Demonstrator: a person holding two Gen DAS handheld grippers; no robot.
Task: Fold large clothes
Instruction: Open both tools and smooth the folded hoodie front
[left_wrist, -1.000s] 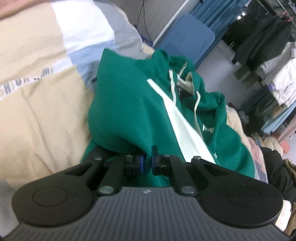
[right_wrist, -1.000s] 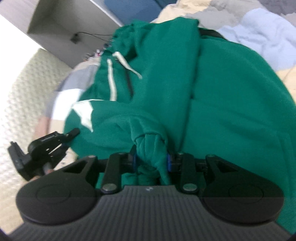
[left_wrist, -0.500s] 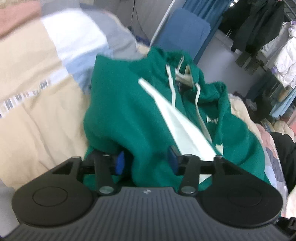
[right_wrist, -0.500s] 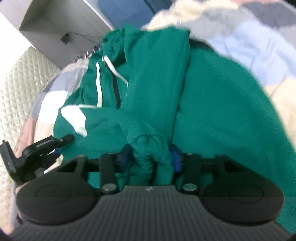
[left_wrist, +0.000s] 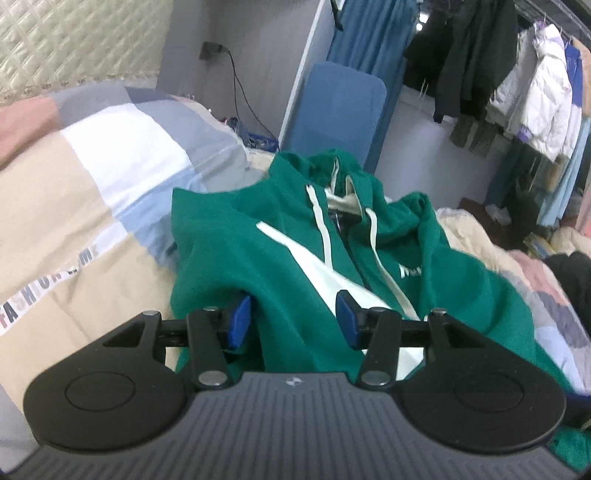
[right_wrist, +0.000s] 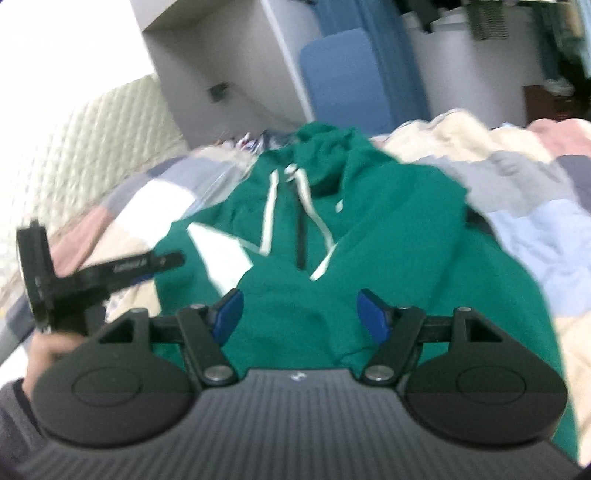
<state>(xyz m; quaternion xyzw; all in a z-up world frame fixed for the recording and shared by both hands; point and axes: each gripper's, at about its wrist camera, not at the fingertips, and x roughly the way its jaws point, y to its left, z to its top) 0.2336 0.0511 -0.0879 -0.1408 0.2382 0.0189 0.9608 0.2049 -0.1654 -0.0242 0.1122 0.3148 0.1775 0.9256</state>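
Note:
A green hoodie (left_wrist: 295, 258) with white drawstrings and a white panel lies front up on the bed, hood at the far end. In the right wrist view the same hoodie (right_wrist: 369, 236) has a sleeve folded across its front. My left gripper (left_wrist: 292, 318) stands open over the near left part of the garment, and cloth shows between its blue pads (left_wrist: 239, 321) without being pressed. My right gripper (right_wrist: 300, 314) hangs over the hoodie's near hem. Its jaws are opening and its pads are clear of the cloth. In that view the left gripper (right_wrist: 162, 263) is at the left, held by a hand (right_wrist: 44, 350).
A patchwork quilt (left_wrist: 92, 184) in beige, white, grey and blue covers the bed. A padded headboard (left_wrist: 74, 40) stands at the far left. Beyond the bed are a blue chair (left_wrist: 340, 110) and a rack of hanging clothes (left_wrist: 517, 74). Dark clothes (left_wrist: 569, 273) lie at the right.
Both grippers were shut on folds of the green hoodie and have let them go. Both have risen and backed off a little, and both views have rolled level.

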